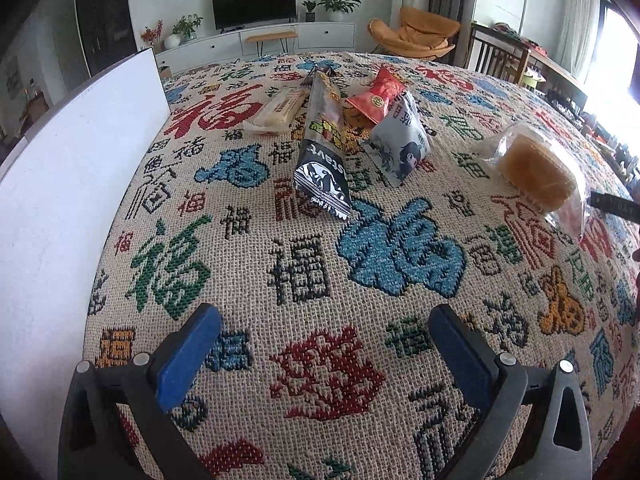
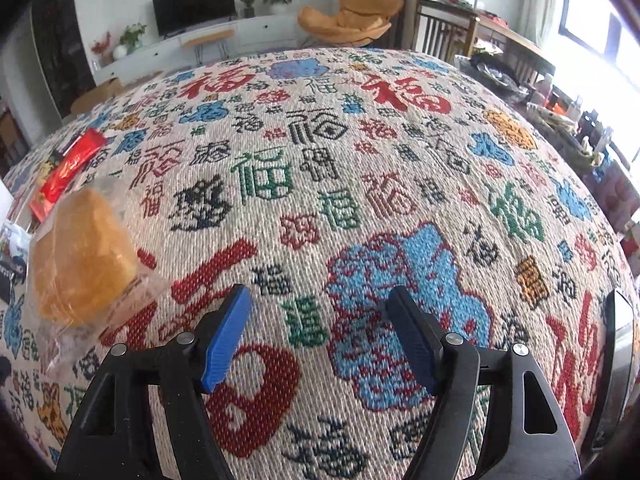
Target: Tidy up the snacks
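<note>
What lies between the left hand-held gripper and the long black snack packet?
Only bare patterned tablecloth separates the left hand-held gripper from the long black packet, as the left wrist view shows.

The woven tablecloth [image 1: 304, 272] bears the character 福 all over, in red, blue, green and black. Near its far edge, the long black snack packet [image 1: 322, 152] shows upside-down white letters, "stavt". Print on the neighbouring wrappers is too small to read.

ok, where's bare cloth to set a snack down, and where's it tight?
Free: the cloth between the left gripper and the black stick pack, and the wide stretch ahead of the right gripper, right of the clear-wrapped cake. Crowded: the far cluster around the red packet.
</note>
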`<state>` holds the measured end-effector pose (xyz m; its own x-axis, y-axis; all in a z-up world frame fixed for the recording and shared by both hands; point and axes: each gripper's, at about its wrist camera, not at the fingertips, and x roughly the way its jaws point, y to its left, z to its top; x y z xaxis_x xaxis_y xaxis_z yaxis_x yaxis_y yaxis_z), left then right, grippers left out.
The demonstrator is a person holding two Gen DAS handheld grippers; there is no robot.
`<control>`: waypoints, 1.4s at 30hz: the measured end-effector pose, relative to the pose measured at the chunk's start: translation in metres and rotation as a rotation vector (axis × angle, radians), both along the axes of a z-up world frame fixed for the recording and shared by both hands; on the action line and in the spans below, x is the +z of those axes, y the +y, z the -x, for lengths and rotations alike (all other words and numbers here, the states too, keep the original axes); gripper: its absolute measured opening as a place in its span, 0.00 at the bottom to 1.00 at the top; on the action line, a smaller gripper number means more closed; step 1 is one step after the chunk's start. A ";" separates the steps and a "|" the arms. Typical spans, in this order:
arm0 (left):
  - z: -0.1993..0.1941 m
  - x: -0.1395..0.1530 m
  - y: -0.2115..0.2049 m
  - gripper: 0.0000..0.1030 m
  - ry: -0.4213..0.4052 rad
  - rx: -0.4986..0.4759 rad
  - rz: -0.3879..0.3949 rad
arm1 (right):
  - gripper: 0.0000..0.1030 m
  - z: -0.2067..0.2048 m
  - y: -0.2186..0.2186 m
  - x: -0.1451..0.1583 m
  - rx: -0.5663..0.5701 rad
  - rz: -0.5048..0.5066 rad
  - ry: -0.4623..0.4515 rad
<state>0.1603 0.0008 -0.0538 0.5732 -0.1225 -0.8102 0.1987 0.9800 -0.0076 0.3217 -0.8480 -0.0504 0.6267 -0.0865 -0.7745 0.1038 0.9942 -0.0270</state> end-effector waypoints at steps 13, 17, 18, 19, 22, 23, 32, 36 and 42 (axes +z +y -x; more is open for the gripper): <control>0.001 0.001 0.002 1.00 0.000 0.000 0.005 | 0.80 -0.004 -0.003 -0.002 -0.003 -0.002 -0.028; 0.001 0.001 0.002 1.00 0.000 0.000 0.005 | 0.80 -0.004 -0.003 -0.002 -0.003 -0.002 -0.028; 0.001 0.001 0.001 1.00 0.000 0.000 0.005 | 0.80 -0.004 -0.002 -0.002 -0.003 -0.002 -0.028; 0.001 0.001 0.002 1.00 0.000 0.000 0.005 | 0.80 -0.004 -0.003 -0.002 -0.003 -0.001 -0.028; 0.001 0.001 0.001 1.00 0.000 0.000 0.004 | 0.80 -0.004 -0.003 -0.002 -0.003 -0.003 -0.028; 0.001 0.001 0.002 1.00 0.000 0.000 0.004 | 0.80 -0.004 -0.002 -0.002 -0.003 -0.003 -0.028; 0.001 0.001 0.001 1.00 0.000 -0.001 0.004 | 0.80 -0.004 -0.003 -0.003 -0.003 -0.002 -0.029; 0.001 0.001 0.001 1.00 -0.001 -0.001 0.004 | 0.80 -0.004 -0.002 -0.003 -0.003 -0.003 -0.029; 0.001 0.001 0.001 1.00 -0.001 -0.001 0.004 | 0.80 -0.004 -0.003 -0.003 -0.003 -0.003 -0.029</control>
